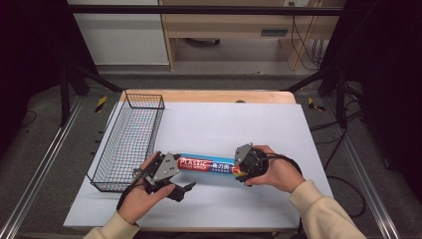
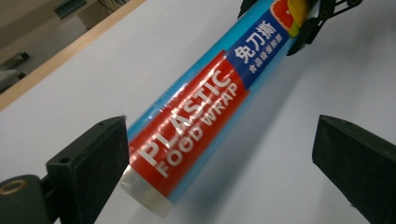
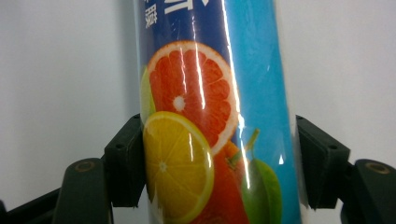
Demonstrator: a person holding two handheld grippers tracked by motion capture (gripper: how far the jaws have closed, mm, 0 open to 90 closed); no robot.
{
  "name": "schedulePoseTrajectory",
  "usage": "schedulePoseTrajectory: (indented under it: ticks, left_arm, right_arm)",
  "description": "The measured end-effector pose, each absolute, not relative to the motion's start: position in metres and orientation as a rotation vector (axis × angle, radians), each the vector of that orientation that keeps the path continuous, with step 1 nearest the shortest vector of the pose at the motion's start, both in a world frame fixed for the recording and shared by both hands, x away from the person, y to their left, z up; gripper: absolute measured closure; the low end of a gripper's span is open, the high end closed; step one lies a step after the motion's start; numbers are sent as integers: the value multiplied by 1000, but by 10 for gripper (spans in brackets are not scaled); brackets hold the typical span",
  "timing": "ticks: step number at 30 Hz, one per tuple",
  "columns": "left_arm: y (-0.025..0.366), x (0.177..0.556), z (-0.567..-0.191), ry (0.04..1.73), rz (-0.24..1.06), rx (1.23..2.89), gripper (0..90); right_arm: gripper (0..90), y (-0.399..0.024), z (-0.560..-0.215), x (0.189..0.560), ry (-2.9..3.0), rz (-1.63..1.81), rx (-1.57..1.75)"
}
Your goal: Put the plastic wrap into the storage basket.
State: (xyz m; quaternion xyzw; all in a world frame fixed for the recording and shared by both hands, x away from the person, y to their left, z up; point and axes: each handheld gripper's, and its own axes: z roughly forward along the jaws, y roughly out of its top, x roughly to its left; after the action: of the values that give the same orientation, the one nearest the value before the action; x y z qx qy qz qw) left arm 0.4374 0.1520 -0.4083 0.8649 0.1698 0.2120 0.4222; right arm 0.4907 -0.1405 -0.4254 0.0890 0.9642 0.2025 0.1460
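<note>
Basket (image 1: 130, 141) beside roll (image 1: 206, 165).

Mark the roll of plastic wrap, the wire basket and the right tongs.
roll of plastic wrap (image 1: 206, 165), high view, on the red label at its middle.
wire basket (image 1: 143, 94), high view, on its far rim.
right tongs (image 3: 219, 163), right gripper view, midway between the two pads clamping the roll.

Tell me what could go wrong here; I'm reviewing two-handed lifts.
The right tool clamps the plastic food wrap roll at one end only, so the glossy roll may sag or slip. The left tool is open with one pad touching; closing late could knock the roll toward the wire basket.
</note>
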Motion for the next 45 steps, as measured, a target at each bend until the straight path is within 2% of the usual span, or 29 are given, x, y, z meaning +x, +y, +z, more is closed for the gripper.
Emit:
schedulePoseTrajectory:
  ticks: [9,21,29,45]
  left_arm:
    - [131,468,-381,322,548,2252,40]
    - [101,484,-371,178,534,2380,44]
    - [82,482,-370,109,549,2442,54]
    - [63,481,-373,28,573,2603,139]
  right_arm:
    - [305,-148,-401,491,2750,540,195]
    - [307,-153,-379,492,2756,549,138]
    - [307,-154,-365,486,2760,544,134]
    - [310,-148,-351,480,2761,538,92]
